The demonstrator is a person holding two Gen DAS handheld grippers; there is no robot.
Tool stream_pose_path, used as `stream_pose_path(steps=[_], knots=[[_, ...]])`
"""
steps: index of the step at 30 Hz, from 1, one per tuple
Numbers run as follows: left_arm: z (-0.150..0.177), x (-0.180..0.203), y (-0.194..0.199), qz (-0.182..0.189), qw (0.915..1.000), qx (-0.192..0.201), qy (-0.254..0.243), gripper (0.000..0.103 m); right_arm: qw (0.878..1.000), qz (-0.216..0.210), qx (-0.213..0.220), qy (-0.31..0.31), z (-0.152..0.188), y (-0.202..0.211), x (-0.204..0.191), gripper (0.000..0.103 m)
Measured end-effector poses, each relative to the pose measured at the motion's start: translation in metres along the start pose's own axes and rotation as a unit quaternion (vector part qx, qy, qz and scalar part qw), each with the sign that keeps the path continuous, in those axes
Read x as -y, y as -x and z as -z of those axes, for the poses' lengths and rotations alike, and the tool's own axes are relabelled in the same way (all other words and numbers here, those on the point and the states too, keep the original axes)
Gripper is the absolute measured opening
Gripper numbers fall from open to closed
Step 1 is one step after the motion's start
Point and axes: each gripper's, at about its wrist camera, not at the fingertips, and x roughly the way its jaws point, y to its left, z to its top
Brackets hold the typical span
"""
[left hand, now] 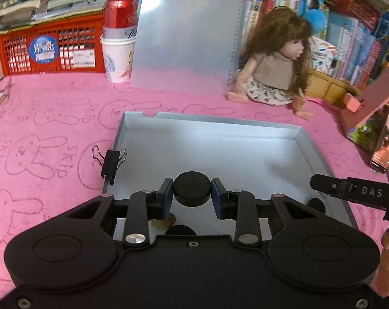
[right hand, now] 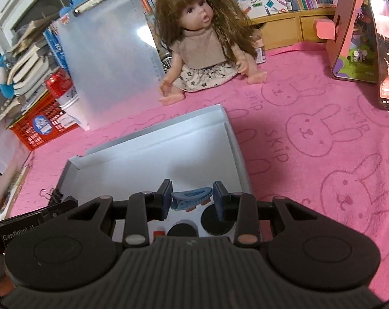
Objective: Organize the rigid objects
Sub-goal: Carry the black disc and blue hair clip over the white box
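Black puck and blue clip both up off the tray

The round black puck (left hand: 192,189) sits pinched edge-on over the shallow white tray (left hand: 246,126); the blue hair clip (right hand: 190,199) is pinched too. Two more black discs (right hand: 182,229) lie flat inside.

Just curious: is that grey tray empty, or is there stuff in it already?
Not empty: the tray holds black discs near its front edge.

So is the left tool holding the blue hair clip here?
No. The left tool is shut on a black round disc; the blue hair clip sits between the right tool's fingers.
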Motion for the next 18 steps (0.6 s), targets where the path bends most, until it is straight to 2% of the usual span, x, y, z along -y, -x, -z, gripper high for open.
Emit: stream_pose_path(steps=[18], knots=[[0.011, 0.005, -0.029, -0.025, 0.9992, -0.014, -0.026, 0.030, 0.999, 0.032, -0.008, 0.042, 0.003, -0.022, -0.006, 0.040]])
